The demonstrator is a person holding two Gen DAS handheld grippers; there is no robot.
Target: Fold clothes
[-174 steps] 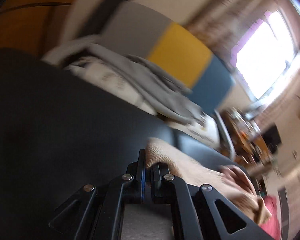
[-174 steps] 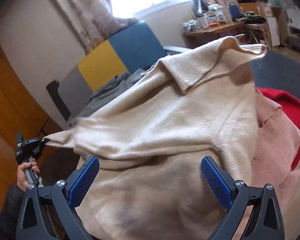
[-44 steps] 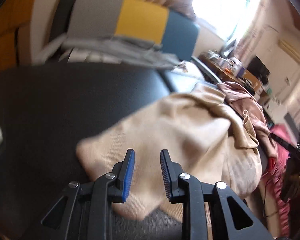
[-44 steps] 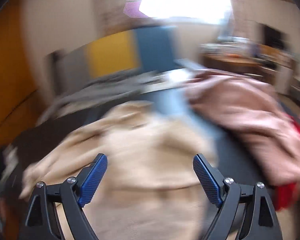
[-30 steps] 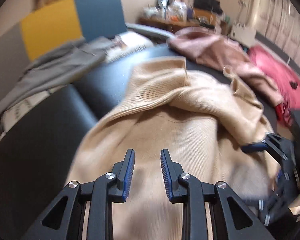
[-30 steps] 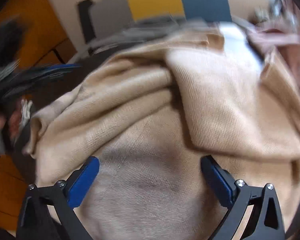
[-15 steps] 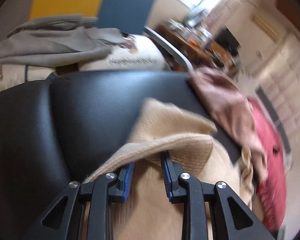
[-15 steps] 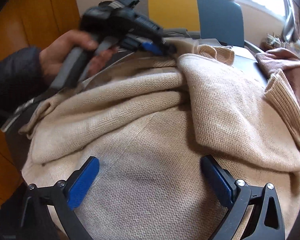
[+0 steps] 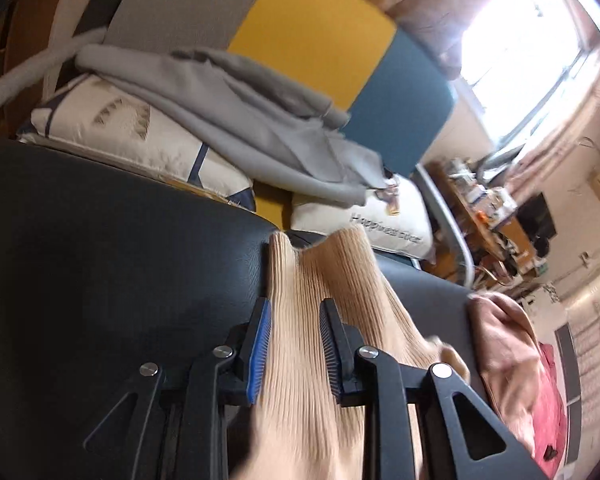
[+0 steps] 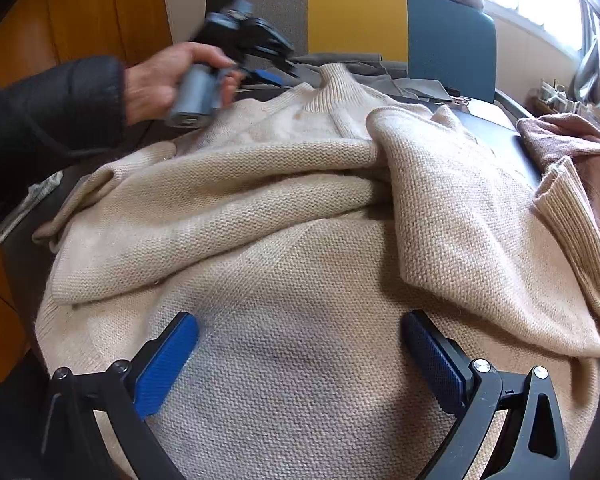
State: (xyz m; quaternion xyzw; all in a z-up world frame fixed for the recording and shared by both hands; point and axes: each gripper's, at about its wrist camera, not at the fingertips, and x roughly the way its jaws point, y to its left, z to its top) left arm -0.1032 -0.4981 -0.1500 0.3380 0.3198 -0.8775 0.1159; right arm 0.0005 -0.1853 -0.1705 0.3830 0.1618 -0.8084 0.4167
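A: Lying spread on the black bench (image 9: 100, 240), the beige sweater (image 10: 300, 240) is rumpled, both sleeves drawn across its body. Progress?

B: Partly arranged only; no compact fold shows. Smoothing and final folds appear left.

A: Tool states?

B: Left tool (image 9: 294, 340): fingers slightly parted, straddling the ribbed collar (image 9: 320, 272), not clamped. Right tool (image 10: 300, 356): wide apart, released, above the knit.

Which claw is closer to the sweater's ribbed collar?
The left. The left claw sits right at the ribbed collar, its fingers either side of the knit. The right claw hangs over the sweater's body, at the far end from the collar.
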